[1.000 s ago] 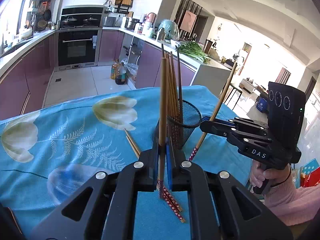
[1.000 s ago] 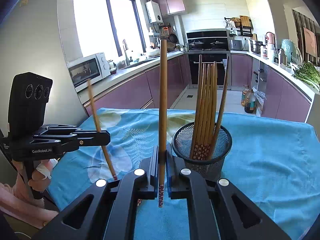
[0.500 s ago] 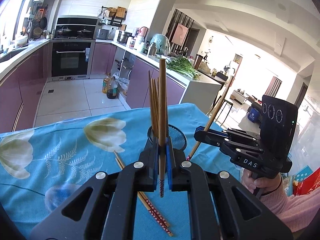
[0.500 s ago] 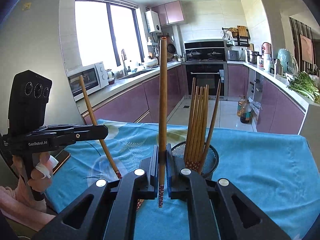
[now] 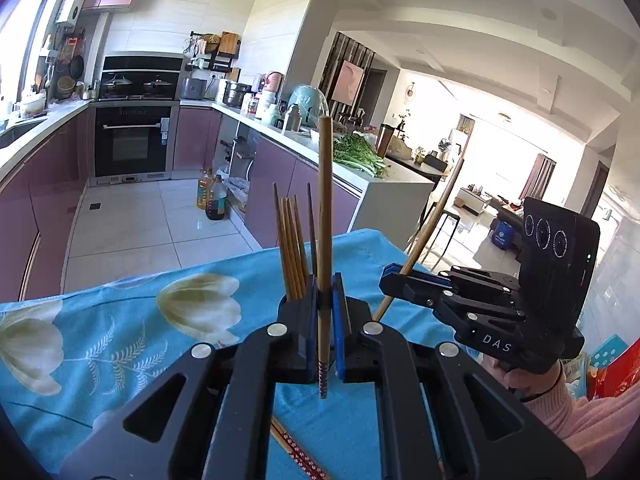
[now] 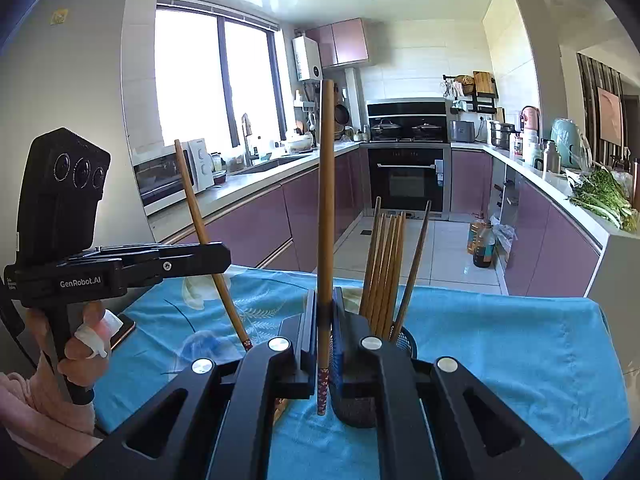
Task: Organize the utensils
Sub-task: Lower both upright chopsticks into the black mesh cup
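My left gripper [image 5: 325, 304] is shut on one wooden chopstick [image 5: 324, 216] that stands upright, its patterned end hanging below the pads. My right gripper [image 6: 326, 316] is shut on another upright chopstick [image 6: 326, 200]. In the right wrist view the black mesh holder [image 6: 404, 340] sits just right of my fingers with several chopsticks [image 6: 386, 260] standing in it. The left wrist view shows those chopsticks [image 5: 292, 248] rising behind my left finger, the holder itself hidden. Each view shows the other gripper [image 5: 394, 276] [image 6: 218, 258] holding its chopstick slanted above the table.
A blue flowered cloth [image 5: 120, 332] covers the table. Loose chopsticks [image 5: 296, 452] lie on it under my left gripper. A phone [image 6: 124, 326] lies near the left table edge. A person's hand in a pink sleeve [image 5: 592, 420] holds each gripper. Kitchen counters lie beyond.
Both grippers have risen with their chopsticks, so the holder sits lower in both views and is now mostly hidden behind the fingers. The grips stay the same.
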The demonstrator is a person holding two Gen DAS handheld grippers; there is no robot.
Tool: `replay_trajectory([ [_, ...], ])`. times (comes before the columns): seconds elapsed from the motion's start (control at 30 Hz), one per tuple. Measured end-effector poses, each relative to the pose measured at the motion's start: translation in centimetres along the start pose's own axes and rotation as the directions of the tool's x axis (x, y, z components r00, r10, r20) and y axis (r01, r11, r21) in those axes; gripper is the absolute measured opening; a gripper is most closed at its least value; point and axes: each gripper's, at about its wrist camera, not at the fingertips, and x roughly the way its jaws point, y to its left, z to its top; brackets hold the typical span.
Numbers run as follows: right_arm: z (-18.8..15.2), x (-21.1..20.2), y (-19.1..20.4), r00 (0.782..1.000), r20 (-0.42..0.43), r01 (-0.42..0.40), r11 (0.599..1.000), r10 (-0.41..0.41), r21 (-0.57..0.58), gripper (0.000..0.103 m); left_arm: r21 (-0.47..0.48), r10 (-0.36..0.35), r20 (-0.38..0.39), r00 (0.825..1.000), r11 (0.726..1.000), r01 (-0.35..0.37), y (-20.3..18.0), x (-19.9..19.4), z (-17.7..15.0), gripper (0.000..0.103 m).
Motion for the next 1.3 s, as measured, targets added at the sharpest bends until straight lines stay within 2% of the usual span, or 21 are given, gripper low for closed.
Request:
replay_trajectory([
  [0.93,2.1,0.4,-0.5,0.998,0.060,0.025,1.000,-0.024,-0.017,0.006,0.053,-0.027,0.071,0.997,0.998,0.024,-1.5,1.1,3.0,0.007],
  [1.3,1.9,1.2,-1.0,0.998,0.046,0.037,0.999,-0.037,-0.003,0.006,0.072,0.018,0.058,0.998,0.997,-0.022,-2.0,2.1,2.7,0.007],
])
